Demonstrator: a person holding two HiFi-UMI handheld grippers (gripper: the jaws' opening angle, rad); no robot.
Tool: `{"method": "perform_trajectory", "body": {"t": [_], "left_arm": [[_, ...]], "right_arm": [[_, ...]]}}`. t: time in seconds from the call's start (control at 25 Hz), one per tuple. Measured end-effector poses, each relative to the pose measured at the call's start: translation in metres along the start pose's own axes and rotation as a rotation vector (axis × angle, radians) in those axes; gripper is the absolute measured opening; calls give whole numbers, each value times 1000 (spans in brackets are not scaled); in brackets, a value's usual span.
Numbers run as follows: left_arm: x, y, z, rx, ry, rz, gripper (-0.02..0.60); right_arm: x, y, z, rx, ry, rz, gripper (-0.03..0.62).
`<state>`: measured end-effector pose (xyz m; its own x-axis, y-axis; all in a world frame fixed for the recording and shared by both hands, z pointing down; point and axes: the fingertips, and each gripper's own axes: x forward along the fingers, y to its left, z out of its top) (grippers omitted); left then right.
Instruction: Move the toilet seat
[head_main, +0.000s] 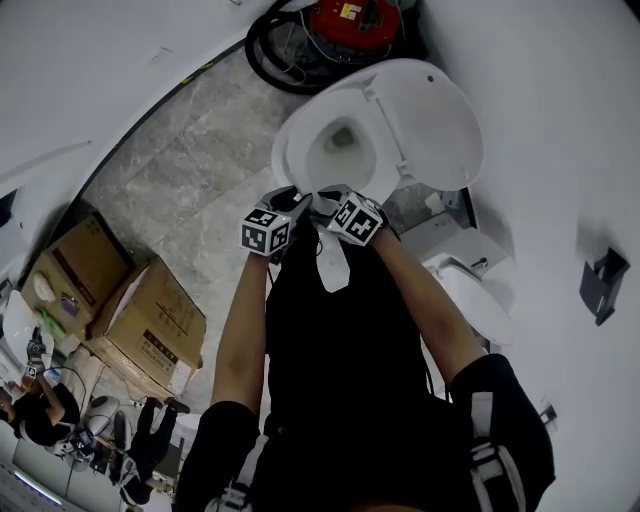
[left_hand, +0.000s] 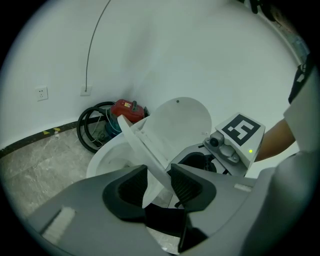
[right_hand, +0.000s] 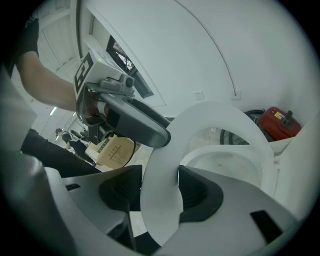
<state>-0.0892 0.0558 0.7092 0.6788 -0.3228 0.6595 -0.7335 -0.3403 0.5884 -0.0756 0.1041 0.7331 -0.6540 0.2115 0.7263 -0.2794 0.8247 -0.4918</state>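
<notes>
**Toilet seat gripped at its near edge by both grippers**

The left gripper (left_hand: 158, 176) and the right gripper (right_hand: 160, 182) sit side by side at the near edge of the white toilet seat (right_hand: 220, 117). Each pair of jaws is clamped on the seat ring, with the pads pressing on either face. The seat is tilted, its near edge raised off the toilet bowl (head_main: 340, 145). The lid (head_main: 430, 115) stands open on the far side. A red canister (head_main: 350, 20) and a coiled black hose (left_hand: 84, 134) lie on the floor farther off. Cardboard boxes (head_main: 150, 320) stand to the left.
</notes>
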Motion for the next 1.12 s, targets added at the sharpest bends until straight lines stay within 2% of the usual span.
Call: {"method": "perform_trajectory", "body": {"t": [0.52,1.12], "left_arm": [[4,-41,33,20,-49,8,149],[17,-80,72,47,-84,24,150]], "right_arm": [[-50,-5,4,14,-52,-34,227],[-102,-19,9,-32,-76,-62,230]]}}
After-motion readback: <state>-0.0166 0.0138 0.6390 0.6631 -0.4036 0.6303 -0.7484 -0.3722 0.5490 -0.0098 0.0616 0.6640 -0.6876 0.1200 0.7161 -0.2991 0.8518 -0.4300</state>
